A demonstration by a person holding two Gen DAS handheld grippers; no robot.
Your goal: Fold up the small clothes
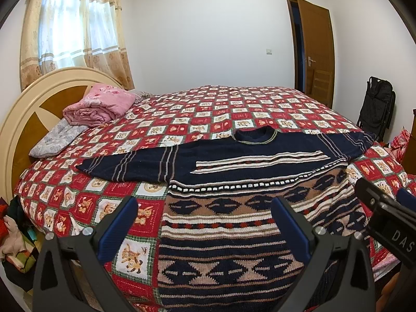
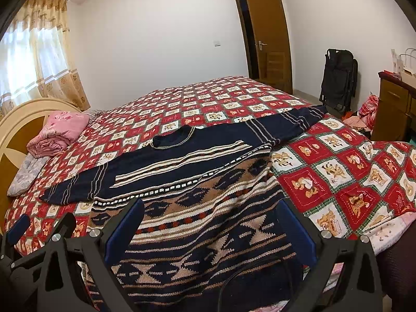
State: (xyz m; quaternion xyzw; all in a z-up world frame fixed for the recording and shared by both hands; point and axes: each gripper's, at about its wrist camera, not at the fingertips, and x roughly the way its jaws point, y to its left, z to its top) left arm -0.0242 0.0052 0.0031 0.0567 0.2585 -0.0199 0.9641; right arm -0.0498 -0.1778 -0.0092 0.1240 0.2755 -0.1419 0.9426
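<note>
knit sweater (image 1: 234, 161) flat on bedspread (image 1: 208, 109), sleeves spread | left gripper (image 1: 205, 223) – spread wide, above near hem | right gripper (image 2: 208, 223) – spread, empty

My left camera sits low and close over the sweater (image 1: 234, 171) hem, facing twelve o'clock; my right camera angles toward eleven. Both share the bed (image 2: 338, 161).

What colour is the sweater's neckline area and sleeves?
Dark navy, with thin pale stripes on the sleeves of the sweater; shows best in the left wrist view.
</note>
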